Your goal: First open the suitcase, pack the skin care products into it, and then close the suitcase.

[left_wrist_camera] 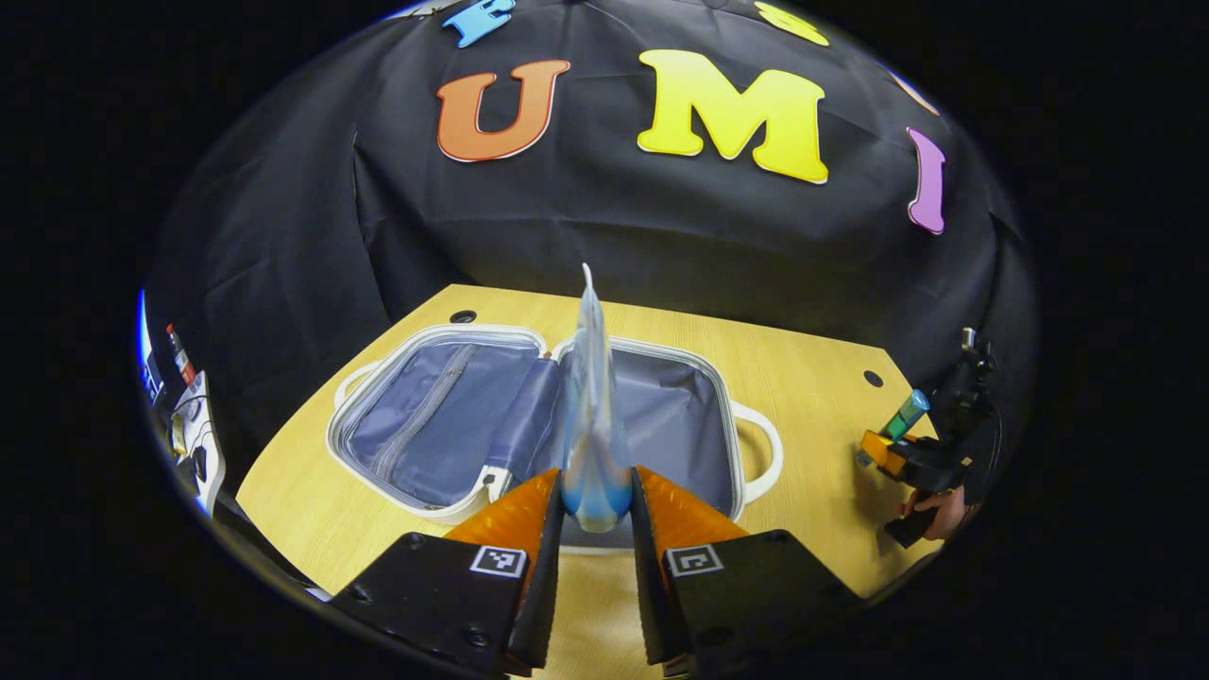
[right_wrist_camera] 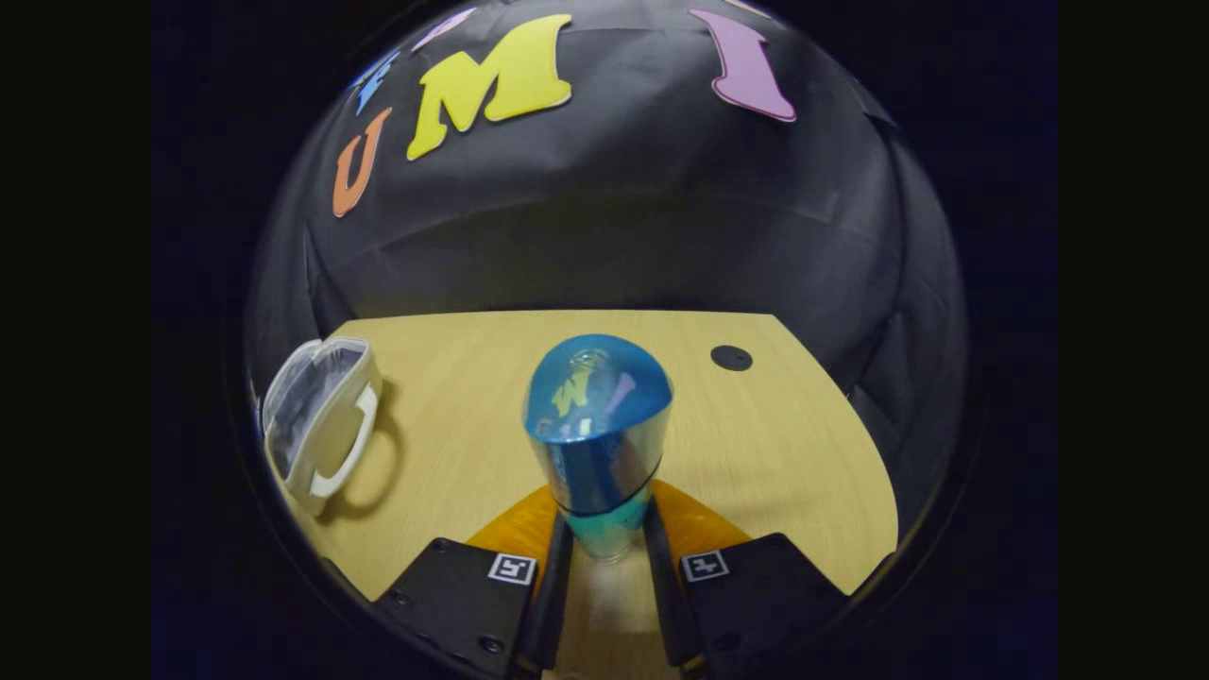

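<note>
Holding a flat tube [left_wrist_camera: 593,416] upright, the left gripper [left_wrist_camera: 595,515] hangs over the open suitcase [left_wrist_camera: 529,425], probably for dropping it inside, while the right gripper [right_wrist_camera: 604,548], well aside above the table [right_wrist_camera: 756,453], clamps a bottle [right_wrist_camera: 597,434].

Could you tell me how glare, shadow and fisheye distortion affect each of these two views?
Left gripper view: the table edges bow outward, the held tube looms large and slightly soft, and the open suitcase stays sharp. Right gripper view: the glossy bottle carries reflections on its cap, the suitcase handle casts a soft shadow on the wood, and the edges darken.
</note>
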